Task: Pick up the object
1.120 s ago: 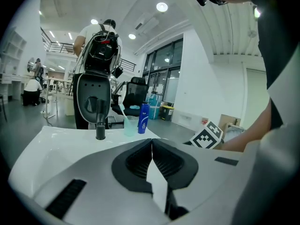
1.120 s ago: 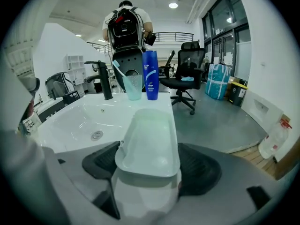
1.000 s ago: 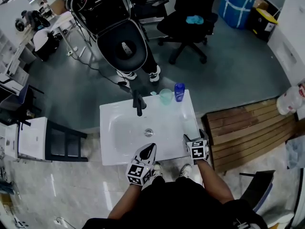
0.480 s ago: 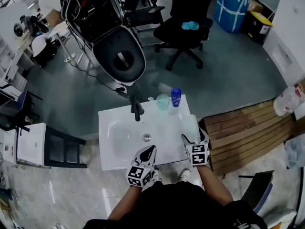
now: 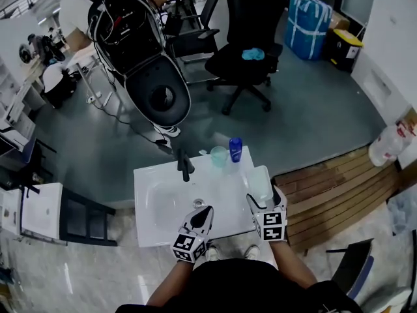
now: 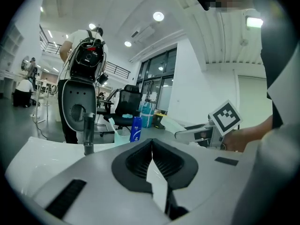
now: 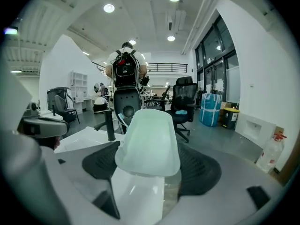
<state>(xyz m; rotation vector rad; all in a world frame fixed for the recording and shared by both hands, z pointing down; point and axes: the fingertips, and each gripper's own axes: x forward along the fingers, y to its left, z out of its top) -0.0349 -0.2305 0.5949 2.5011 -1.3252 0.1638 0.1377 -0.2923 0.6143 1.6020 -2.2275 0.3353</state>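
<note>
While the left tongs [image 6: 152,157] sit clenched on nothing, the right tongs [image 7: 150,172] clasp a pale green plastic dish [image 7: 149,137], seemingly light, stiff and slick, by its lower end.

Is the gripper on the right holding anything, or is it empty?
Holding something. The right gripper is shut on a pale green plastic piece, which its own view shows clamped from both sides.

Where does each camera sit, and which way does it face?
Head view: on the head, steeply down at the sink; shows left tongs, right tongs, forearms.
Left gripper view: on left tongs, facing faucet and bottle; shows its shut jaws.
Right gripper view: on right tongs, facing faucet; jaws hold a dish.
All share the faucet.
</note>
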